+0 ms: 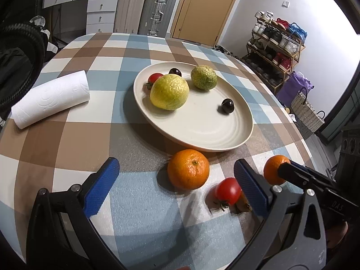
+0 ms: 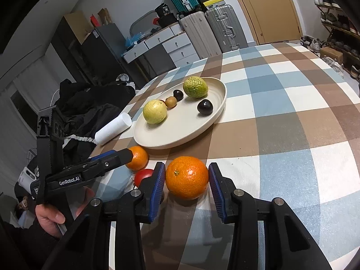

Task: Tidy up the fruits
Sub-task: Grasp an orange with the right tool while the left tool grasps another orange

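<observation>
Here my right gripper (image 2: 186, 180) brackets the large orange (image 2: 187, 177) on the tabletop (image 2: 281, 123), jaws open and not yet touching. Left gripper (image 1: 177, 186) hangs wide open, empty. Next: close, lift, carry to plate (image 2: 216, 110).

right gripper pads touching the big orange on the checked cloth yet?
Apart. The right wrist view shows the right gripper straddling the large round orange, with a sliver of cloth visible between the fruit and each blue pad.
</observation>
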{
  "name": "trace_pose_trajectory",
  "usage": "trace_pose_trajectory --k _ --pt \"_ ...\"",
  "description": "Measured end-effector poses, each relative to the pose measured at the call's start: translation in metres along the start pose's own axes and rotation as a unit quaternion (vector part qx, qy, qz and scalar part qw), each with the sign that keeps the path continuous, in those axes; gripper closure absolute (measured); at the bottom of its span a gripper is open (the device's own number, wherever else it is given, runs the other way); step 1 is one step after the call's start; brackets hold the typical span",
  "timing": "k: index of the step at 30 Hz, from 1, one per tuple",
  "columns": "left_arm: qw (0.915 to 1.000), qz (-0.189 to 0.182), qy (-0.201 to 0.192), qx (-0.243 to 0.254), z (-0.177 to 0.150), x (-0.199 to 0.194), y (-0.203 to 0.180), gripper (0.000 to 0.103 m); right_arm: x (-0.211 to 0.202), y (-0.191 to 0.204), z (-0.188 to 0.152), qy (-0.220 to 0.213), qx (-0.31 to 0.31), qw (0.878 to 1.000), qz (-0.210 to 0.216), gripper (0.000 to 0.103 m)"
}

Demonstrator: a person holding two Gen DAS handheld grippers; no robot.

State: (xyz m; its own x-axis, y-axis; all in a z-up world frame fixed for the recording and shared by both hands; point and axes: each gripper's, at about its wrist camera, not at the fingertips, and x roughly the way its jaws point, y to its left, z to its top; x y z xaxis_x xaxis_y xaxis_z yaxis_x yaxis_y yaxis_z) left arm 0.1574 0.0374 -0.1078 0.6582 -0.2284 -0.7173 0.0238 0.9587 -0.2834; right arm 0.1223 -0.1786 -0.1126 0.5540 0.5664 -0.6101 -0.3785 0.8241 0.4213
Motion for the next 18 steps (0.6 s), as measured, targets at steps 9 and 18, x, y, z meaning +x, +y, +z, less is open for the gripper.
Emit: trace_pose_trajectory --k 9,18 --pt "0.9999 -0.01 0.004 0.006 0.0007 0.0035 -0.0017 0.023 0.0007 -0.0028 -0.0007 0.003 0.006 1.0 0.006 0.063" --pt "0.9989 -0.036 0.023 0.018 -0.001 0.0078 -0.0033 0.066 0.0011 -0.0031 -0.0007 0.003 0.006 1.0 0.006 0.063"
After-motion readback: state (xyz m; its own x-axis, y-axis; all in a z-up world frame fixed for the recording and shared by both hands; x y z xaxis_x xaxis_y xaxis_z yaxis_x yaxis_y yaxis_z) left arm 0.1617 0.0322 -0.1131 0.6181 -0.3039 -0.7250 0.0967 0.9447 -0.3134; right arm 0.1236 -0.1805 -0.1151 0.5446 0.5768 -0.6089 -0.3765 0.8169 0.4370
